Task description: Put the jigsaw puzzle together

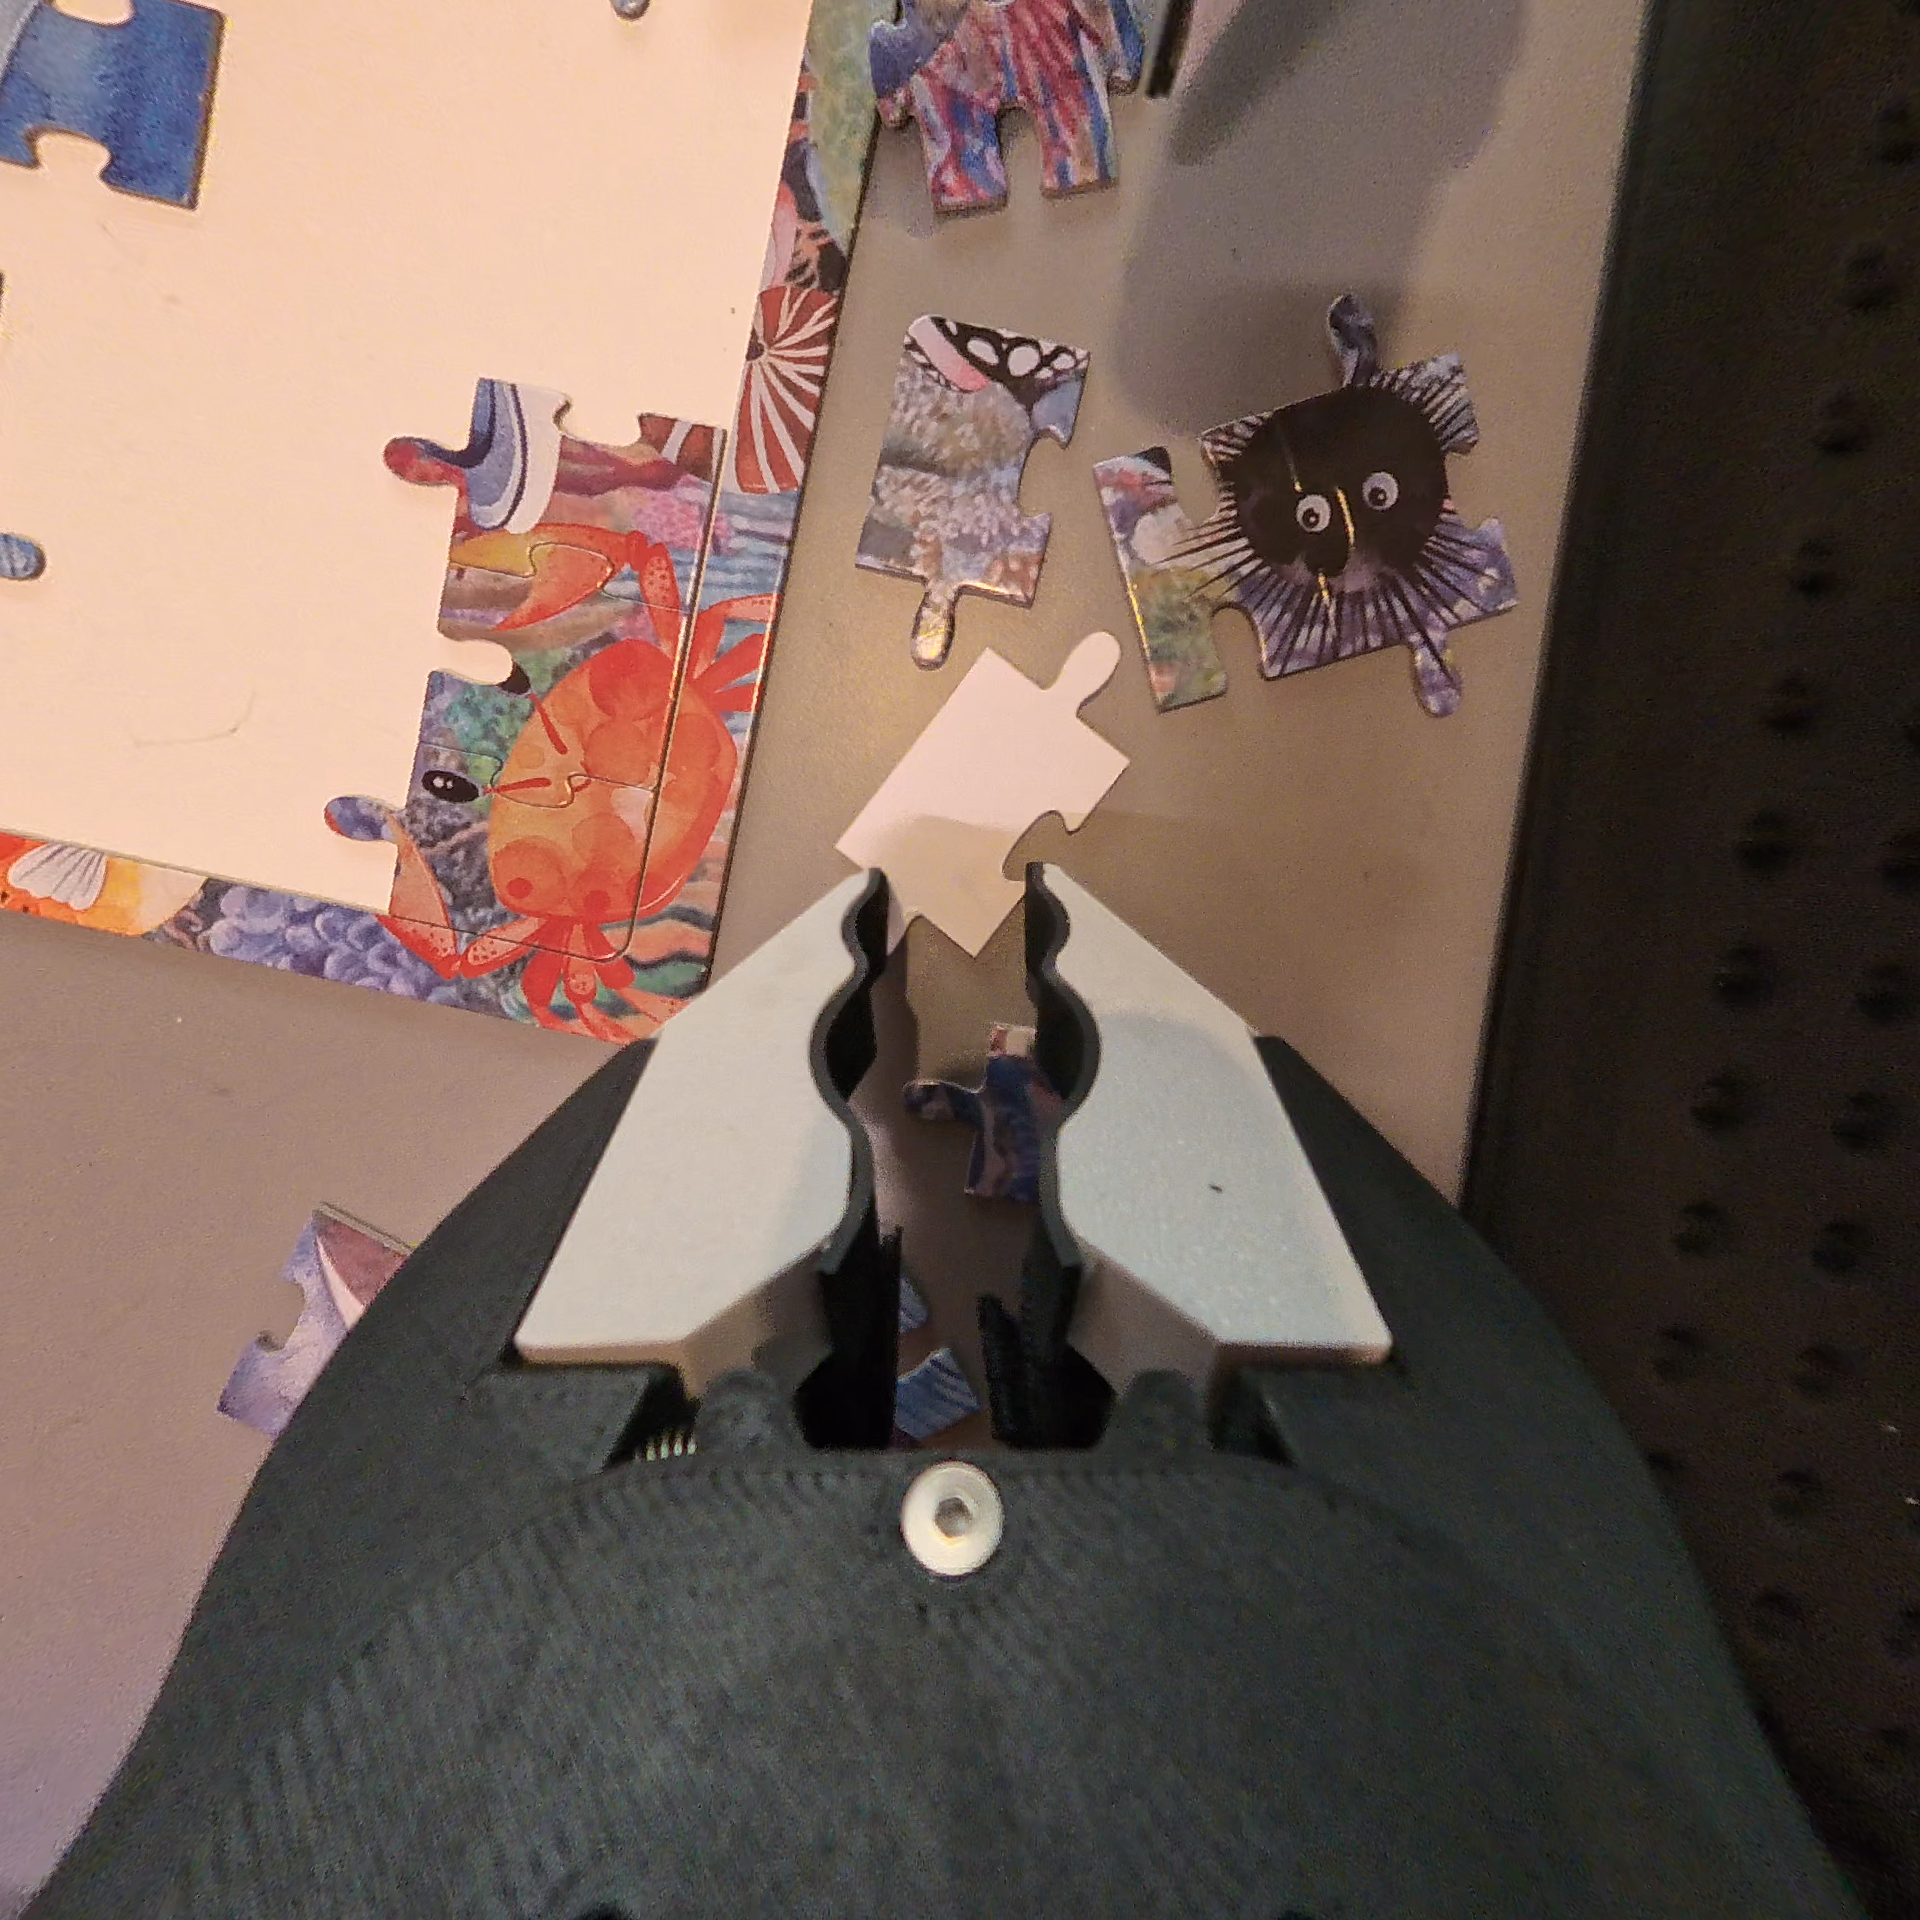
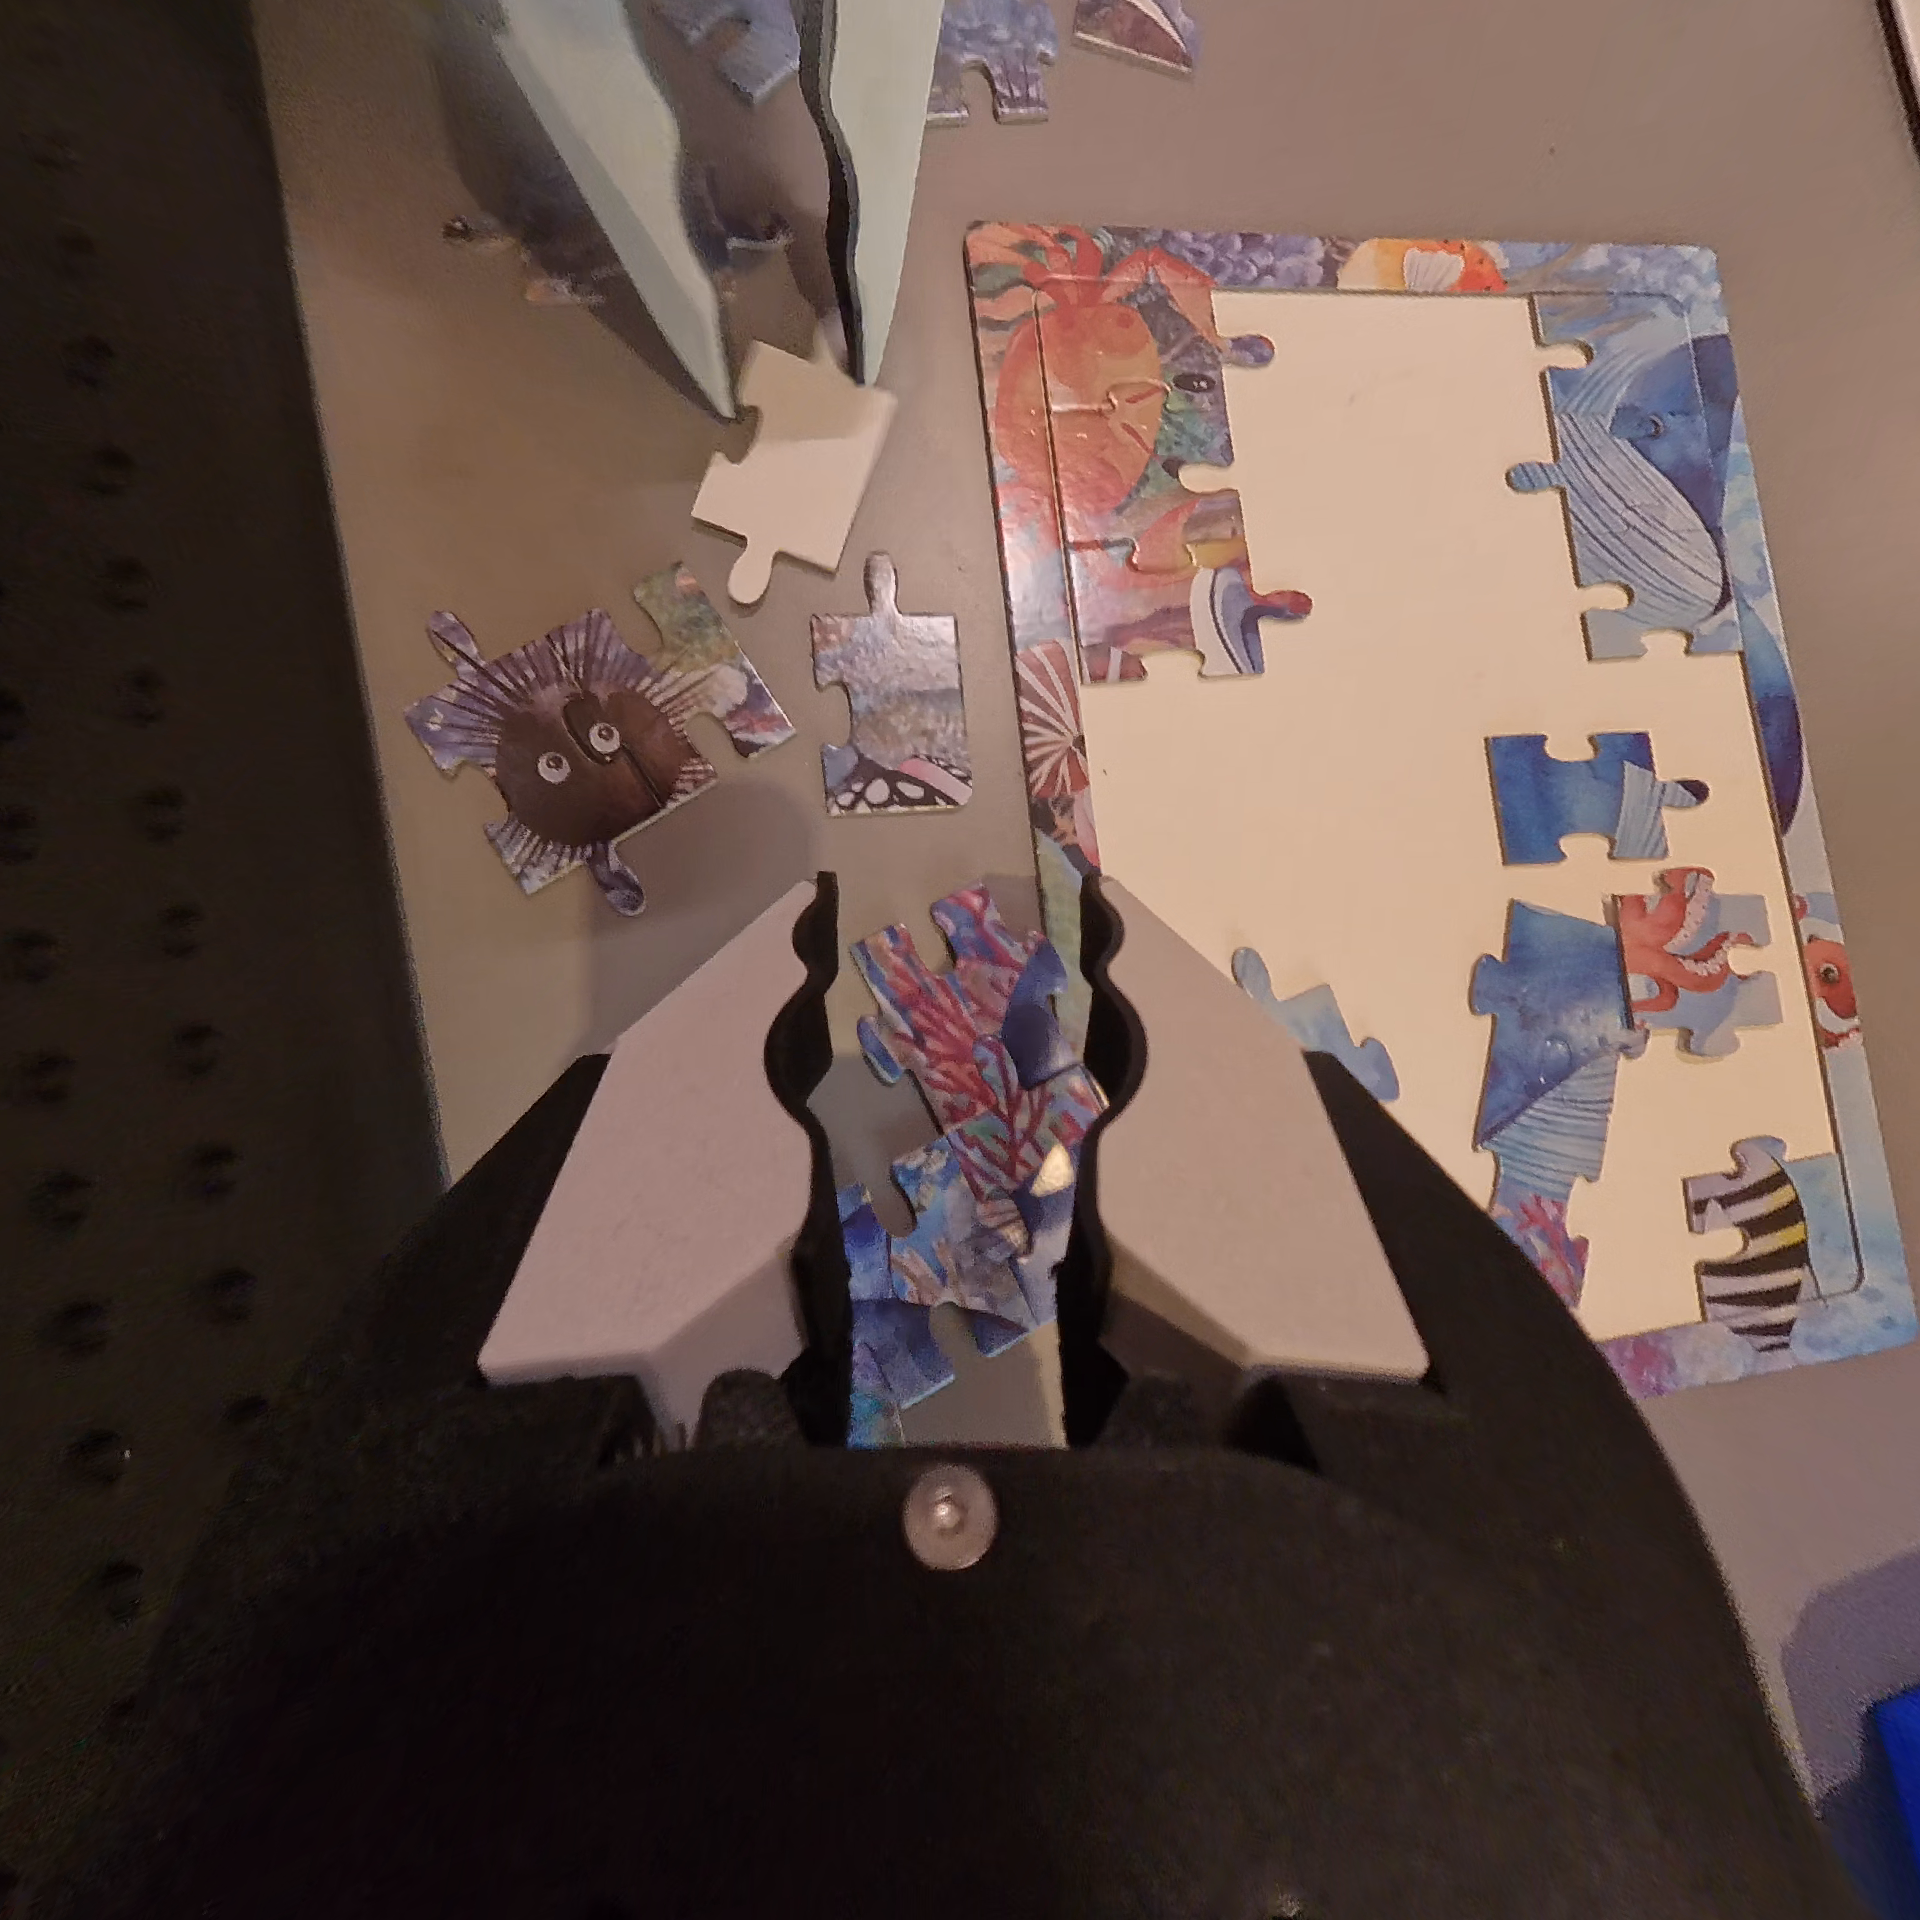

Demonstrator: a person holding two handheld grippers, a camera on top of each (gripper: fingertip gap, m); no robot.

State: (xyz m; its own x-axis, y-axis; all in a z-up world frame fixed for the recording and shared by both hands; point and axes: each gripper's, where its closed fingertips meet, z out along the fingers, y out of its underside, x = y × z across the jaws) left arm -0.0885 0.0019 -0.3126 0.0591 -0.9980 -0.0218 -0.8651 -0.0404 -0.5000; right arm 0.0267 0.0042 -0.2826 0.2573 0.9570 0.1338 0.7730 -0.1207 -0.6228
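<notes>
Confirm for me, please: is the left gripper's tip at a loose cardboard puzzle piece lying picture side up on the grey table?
Not quite: the loose cardboard puzzle piece at the left gripper lies blank white side up on the grey table, as both wrist views show.

- Puzzle tray [image 2: 1704, 272]: flat, mostly bare cream base; crab pieces [image 2: 1117, 416] seated at its 10 o'clock corner.
- White face-down piece [image 2: 800, 468]: at 9 o'clock of tray.
- Black urchin pieces [image 2: 592, 738]: joined, at 8 o'clock.
</notes>
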